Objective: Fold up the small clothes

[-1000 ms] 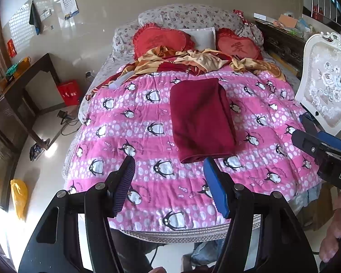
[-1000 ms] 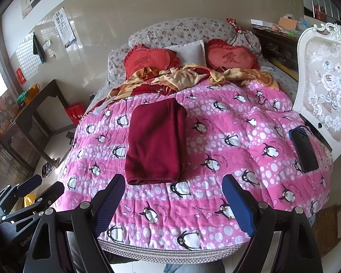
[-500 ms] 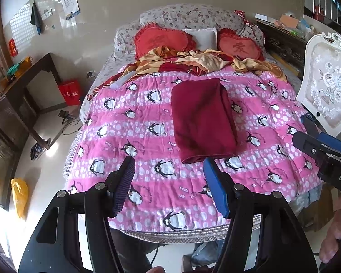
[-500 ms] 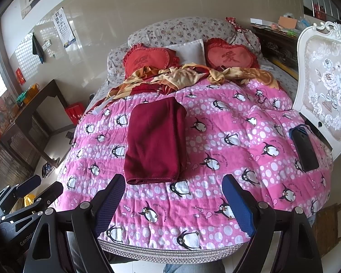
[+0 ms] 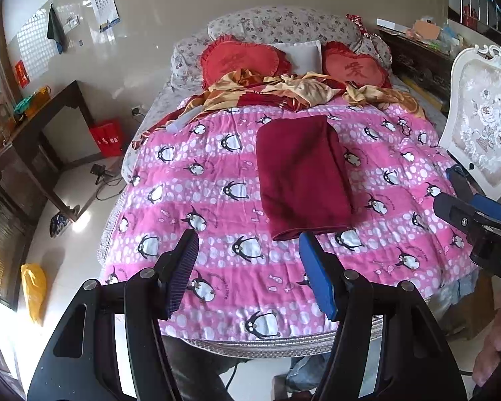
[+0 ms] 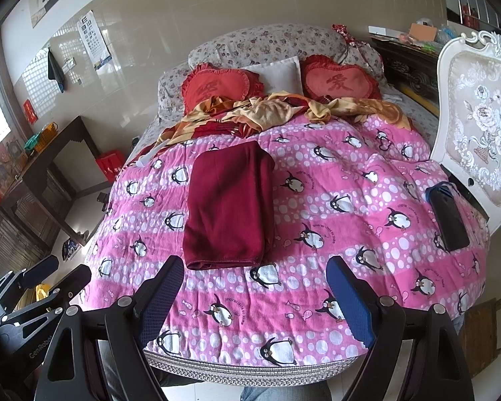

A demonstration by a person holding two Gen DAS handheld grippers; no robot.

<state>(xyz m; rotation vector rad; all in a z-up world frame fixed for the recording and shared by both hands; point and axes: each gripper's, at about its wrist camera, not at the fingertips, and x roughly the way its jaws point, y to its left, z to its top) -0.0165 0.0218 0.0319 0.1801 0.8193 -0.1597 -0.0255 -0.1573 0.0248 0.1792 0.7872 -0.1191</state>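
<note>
A dark red garment [image 6: 228,205], folded lengthwise, lies on the pink penguin quilt [image 6: 334,173] at twelve o'clock. The left gripper [image 5: 248,275] and right gripper [image 6: 254,295] hover empty, jaws apart. Best next: pinch both near corners evenly.

Bare quilt [image 6: 317,173] flanks the folded cloth [image 6: 228,207] (phone [image 6: 449,220] far right).

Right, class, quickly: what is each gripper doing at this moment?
Left gripper: jaws open, holding nothing.
Right gripper: jaws open, holding nothing.
</note>
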